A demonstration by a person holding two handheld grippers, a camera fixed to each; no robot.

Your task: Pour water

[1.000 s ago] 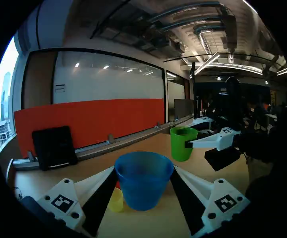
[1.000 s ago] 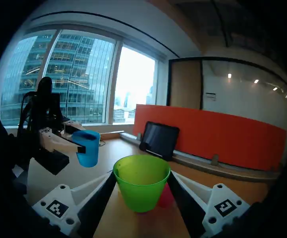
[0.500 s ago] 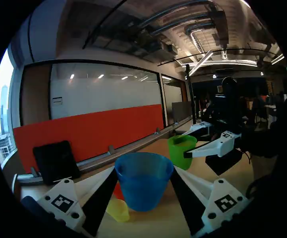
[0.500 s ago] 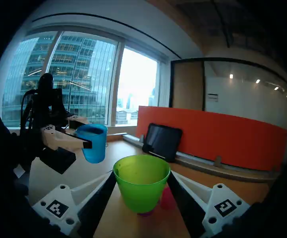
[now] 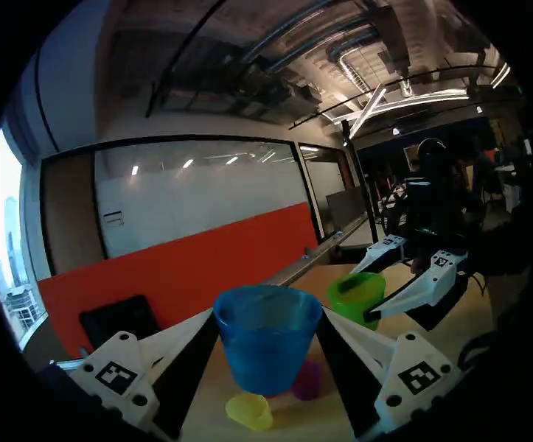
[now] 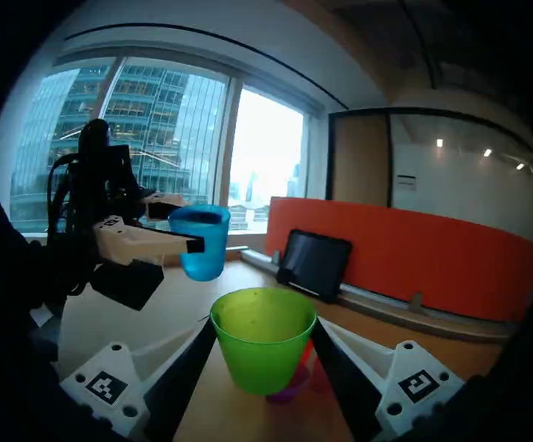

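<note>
My left gripper (image 5: 267, 342) is shut on a translucent blue cup (image 5: 266, 336), held upright above the wooden table (image 5: 318, 412). In the right gripper view that blue cup (image 6: 201, 241) hangs up at the left, tilted a little, between the left gripper's white fingers (image 6: 144, 243). My right gripper (image 6: 263, 346) is shut on a green cup (image 6: 263, 337), upright and close to the camera. In the left gripper view the green cup (image 5: 354, 296) sits lower right of the blue one, tipped toward me, in the right gripper's white fingers (image 5: 421, 283).
Small cups stand on the table below: a yellow one (image 5: 250, 409), a purple one (image 5: 307, 379) and a purple-pink pair (image 6: 295, 377). A black tablet (image 6: 313, 264) leans on the orange partition (image 6: 443, 254). Big windows (image 6: 148, 155) are at the left. A dark-sleeved arm (image 6: 15, 280) holds the left gripper.
My left gripper has risen with the blue cup, and the table has dropped lower in its view. In the right gripper view the blue cup moved up and nearer the green cup.
</note>
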